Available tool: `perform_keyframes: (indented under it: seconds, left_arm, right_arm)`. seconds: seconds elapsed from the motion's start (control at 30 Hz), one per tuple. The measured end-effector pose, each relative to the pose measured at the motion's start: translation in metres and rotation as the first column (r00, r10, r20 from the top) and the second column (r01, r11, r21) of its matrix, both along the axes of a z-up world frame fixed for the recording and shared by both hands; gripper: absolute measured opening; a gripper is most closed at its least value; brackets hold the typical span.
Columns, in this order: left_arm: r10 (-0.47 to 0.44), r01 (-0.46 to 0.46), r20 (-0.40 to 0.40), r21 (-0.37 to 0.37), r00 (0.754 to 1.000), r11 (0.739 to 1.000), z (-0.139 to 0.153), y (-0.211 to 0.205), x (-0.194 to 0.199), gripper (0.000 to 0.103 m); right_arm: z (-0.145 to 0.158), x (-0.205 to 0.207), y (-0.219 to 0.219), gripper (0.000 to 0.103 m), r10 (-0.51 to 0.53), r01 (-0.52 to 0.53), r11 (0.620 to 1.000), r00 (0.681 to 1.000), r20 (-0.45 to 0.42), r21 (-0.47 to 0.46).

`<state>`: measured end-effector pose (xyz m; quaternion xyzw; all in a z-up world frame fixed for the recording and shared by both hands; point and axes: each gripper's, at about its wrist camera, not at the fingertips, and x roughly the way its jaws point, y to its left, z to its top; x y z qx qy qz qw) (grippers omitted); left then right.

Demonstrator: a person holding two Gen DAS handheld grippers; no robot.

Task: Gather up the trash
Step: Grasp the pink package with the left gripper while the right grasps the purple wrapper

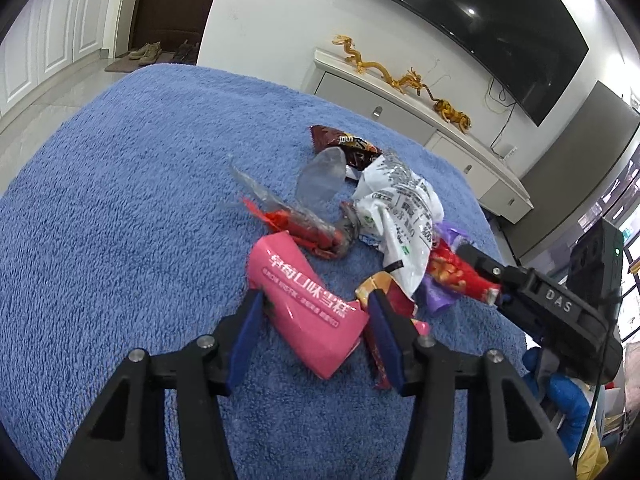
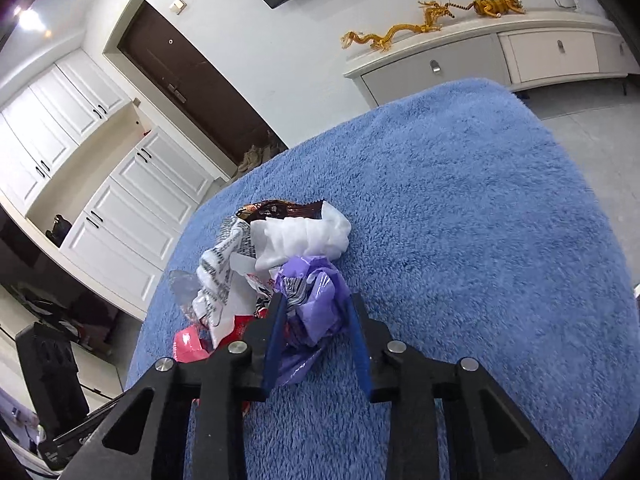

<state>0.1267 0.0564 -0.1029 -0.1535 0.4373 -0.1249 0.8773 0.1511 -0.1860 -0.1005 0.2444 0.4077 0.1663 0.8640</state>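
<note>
Through your left wrist camera, the left claw point(image 1: 316, 312) sits half open over the fluffy blue towel-covered bench point(image 1: 120, 200), its blue pads on either side of the pink printed ice-cream wrapper point(image 1: 308, 300); the left pad meets the wrapper's edge, but whether the right pad touches it you cannot tell, as a crumpled red and gold wrapper point(image 1: 384, 292) lies against that pad. Beyond it the trash sits in a loose heap: a red stick wrapper in clear film point(image 1: 304, 228), a crumpled white printed plastic bag point(image 1: 400, 216), and a dark brown snack packet point(image 1: 348, 146) at the far side. At the right, your right claw point(image 1: 486, 278) reaches into the heap beside a red wrapper point(image 1: 452, 270) and purple plastic. Through your right wrist camera, the right claw point(image 2: 316, 312) is narrowed, with the crumpled purple plastic bag point(image 2: 316, 300) between its blue pads; the left pad presses into the bag and the right pad lies along its side. Behind the bag lie a folded white tissue point(image 2: 304, 236), the white printed bag point(image 2: 220, 276) and the brown packet point(image 2: 280, 210), all resting on the blue bench point(image 2: 480, 220).
</note>
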Motion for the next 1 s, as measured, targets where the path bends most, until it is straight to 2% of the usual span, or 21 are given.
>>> perform_keyframes:
  seconds: [0.27, 0.33, 0.53, 0.6, 0.8, 0.83, 0.87, 1.0]
  left_arm:
    - [0.022, -0.022, 0.006, -0.023, 1.000, 0.999, 0.006, 0.013, -0.020, 0.045]
    - [0.022, -0.022, 0.008, -0.031, 1.000, 0.999, 0.006, 0.015, -0.026, 0.045]
    - [0.022, -0.021, 0.020, -0.052, 1.000, 0.998, 0.016, 0.023, -0.047, 0.043]
    - [0.022, -0.020, 0.039, -0.053, 0.999, 0.998, 0.022, 0.025, -0.057, 0.042]
    - [0.021, -0.017, 0.062, -0.071, 0.998, 0.997, 0.033, 0.034, -0.081, 0.039]
    - [0.021, -0.016, 0.064, -0.073, 0.998, 0.997, 0.034, 0.036, -0.084, 0.035]
    - [0.019, -0.014, 0.065, -0.077, 0.998, 0.997, 0.035, 0.037, -0.087, 0.014]
    - [0.021, -0.016, 0.062, -0.085, 0.998, 0.996, 0.035, 0.044, -0.090, 0.013]
  right_arm:
    - [0.016, -0.040, -0.006, 0.027, -0.015, 0.015, 1.000, 1.000, 0.024, 0.000]
    - [0.019, -0.048, -0.008, 0.020, -0.020, 0.020, 1.000, 0.999, 0.025, -0.004]
    - [0.028, -0.079, -0.015, 0.017, -0.062, 0.062, 0.998, 0.998, 0.023, 0.002]
    - [0.031, -0.089, -0.014, 0.014, -0.064, 0.064, 0.998, 0.998, 0.021, -0.016]
    - [0.039, -0.113, -0.002, 0.013, -0.058, 0.059, 0.997, 0.998, 0.022, -0.043]
    - [0.040, -0.116, 0.000, 0.013, -0.057, 0.058, 0.997, 0.998, 0.024, -0.047]
    - [0.042, -0.118, 0.002, 0.013, -0.057, 0.059, 0.997, 0.998, 0.026, -0.052]
    - [0.048, -0.121, 0.007, 0.014, -0.058, 0.060, 0.997, 0.998, 0.031, -0.054]
